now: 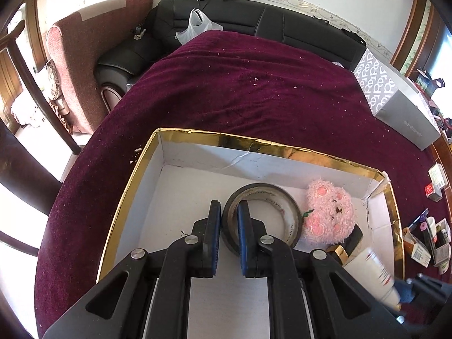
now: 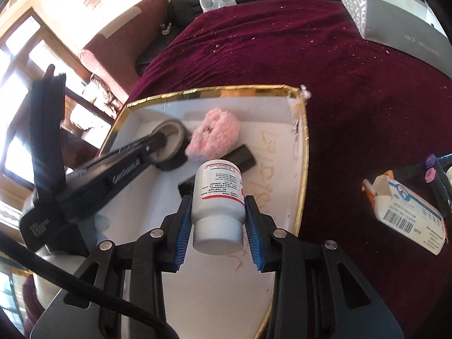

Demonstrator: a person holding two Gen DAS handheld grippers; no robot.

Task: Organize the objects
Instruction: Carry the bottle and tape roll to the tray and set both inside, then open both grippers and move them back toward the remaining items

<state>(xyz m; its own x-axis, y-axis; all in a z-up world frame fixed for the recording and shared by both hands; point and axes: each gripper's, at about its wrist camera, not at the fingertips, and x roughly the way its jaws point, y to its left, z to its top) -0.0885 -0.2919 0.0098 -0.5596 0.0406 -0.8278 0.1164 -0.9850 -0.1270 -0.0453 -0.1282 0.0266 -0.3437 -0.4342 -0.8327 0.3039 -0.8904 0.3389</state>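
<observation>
Loading stage, item by item: my right gripper (image 2: 217,226) held the white pill bottle (image 2: 219,197) clamped between its jaws, poised over the gold-rimmed box (image 2: 302,175); my left gripper (image 1: 228,220) pinched the wall of the tape roll (image 1: 261,214), which rested inside beside the pink plush toy (image 1: 330,212); next, I judged, lower and release the bottle onto bare floor clear of the plush.

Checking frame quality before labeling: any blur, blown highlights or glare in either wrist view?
Left wrist: white bottle smeared at lower right, windows at left blown out, gold rim of the box glares. Right wrist: left gripper slightly blurred, windows overexposed, bottle label sharp. Both show fisheye bending.
</observation>
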